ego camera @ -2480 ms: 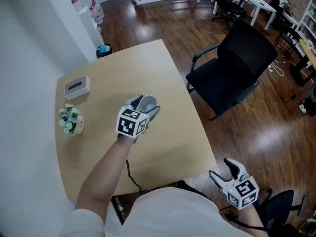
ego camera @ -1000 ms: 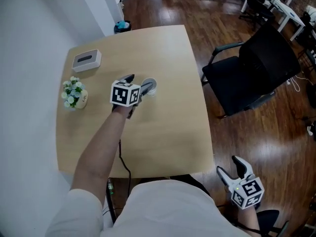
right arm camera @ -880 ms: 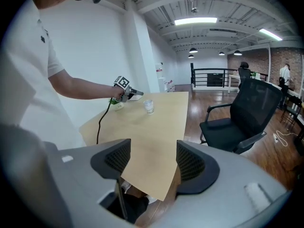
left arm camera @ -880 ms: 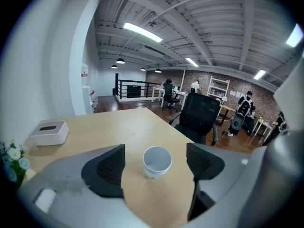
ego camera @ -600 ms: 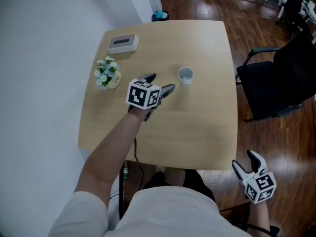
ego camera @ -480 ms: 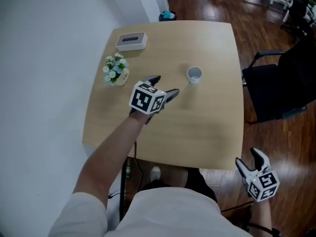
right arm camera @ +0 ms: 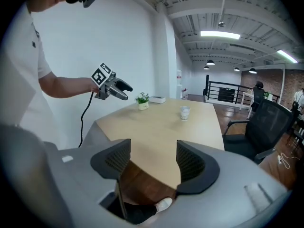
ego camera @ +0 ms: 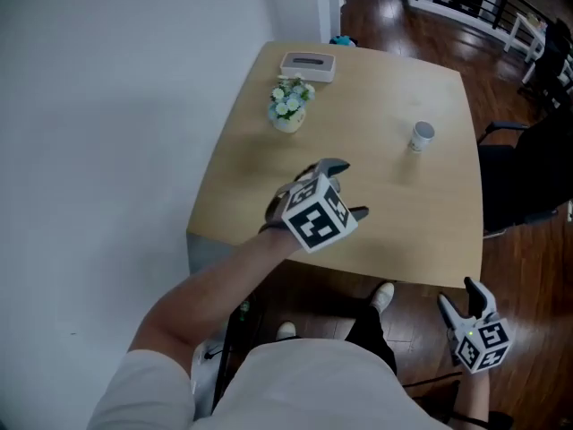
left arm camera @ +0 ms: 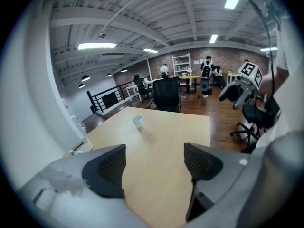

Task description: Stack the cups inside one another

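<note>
A white cup (ego camera: 421,136) stands alone on the far right part of the tan table (ego camera: 403,231); whether it is one cup or a nested stack I cannot tell. It also shows in the left gripper view, as the cup (left arm camera: 138,123), and in the right gripper view, as the cup (right arm camera: 185,112). My left gripper (ego camera: 345,189) hovers over the table's near edge, well short of the cup. Its jaws are closing with nothing between them, as the left gripper (left arm camera: 154,163) shows. My right gripper (ego camera: 458,296) hangs open and empty below the table's near right corner.
A small flower pot (ego camera: 288,106) and a white box (ego camera: 307,64) sit at the table's far left. A black office chair (ego camera: 528,177) stands right of the table. A white wall runs along the left. Wooden floor lies beyond the table edges.
The left gripper has let go of the cup and drawn back toward the table's near edge, its jaws narrowing. The cup stays standing on the table. The right gripper stays low off the table.
</note>
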{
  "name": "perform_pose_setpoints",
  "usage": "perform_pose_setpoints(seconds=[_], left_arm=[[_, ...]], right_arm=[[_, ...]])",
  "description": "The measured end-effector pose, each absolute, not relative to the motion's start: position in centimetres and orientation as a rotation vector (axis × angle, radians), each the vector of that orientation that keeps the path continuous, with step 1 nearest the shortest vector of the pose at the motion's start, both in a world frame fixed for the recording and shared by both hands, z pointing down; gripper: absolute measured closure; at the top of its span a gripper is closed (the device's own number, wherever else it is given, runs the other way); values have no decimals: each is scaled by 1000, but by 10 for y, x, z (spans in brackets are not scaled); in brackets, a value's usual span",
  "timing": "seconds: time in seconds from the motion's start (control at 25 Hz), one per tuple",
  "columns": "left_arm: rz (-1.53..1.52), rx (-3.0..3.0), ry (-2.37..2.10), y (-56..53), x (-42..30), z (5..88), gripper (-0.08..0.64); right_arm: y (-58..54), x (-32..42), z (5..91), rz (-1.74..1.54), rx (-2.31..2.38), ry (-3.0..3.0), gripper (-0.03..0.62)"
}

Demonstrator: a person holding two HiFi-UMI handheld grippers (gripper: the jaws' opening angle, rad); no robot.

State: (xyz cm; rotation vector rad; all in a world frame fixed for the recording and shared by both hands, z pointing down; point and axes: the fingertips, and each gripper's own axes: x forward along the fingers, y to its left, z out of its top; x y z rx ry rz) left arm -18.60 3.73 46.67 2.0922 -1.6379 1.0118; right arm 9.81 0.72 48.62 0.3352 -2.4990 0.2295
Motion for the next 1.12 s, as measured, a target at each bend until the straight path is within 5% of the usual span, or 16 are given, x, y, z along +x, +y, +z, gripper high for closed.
perform_pose_setpoints(seconds=[0.36, 1.12], left_arm=[[1415, 2239, -1507, 189, -158, 452, 173], [1582, 2324, -1480, 233, -119, 435, 183]], right_arm=[[146, 78, 458, 201, 361, -2486, 287], [201, 82, 433, 137, 381, -2503, 288]])
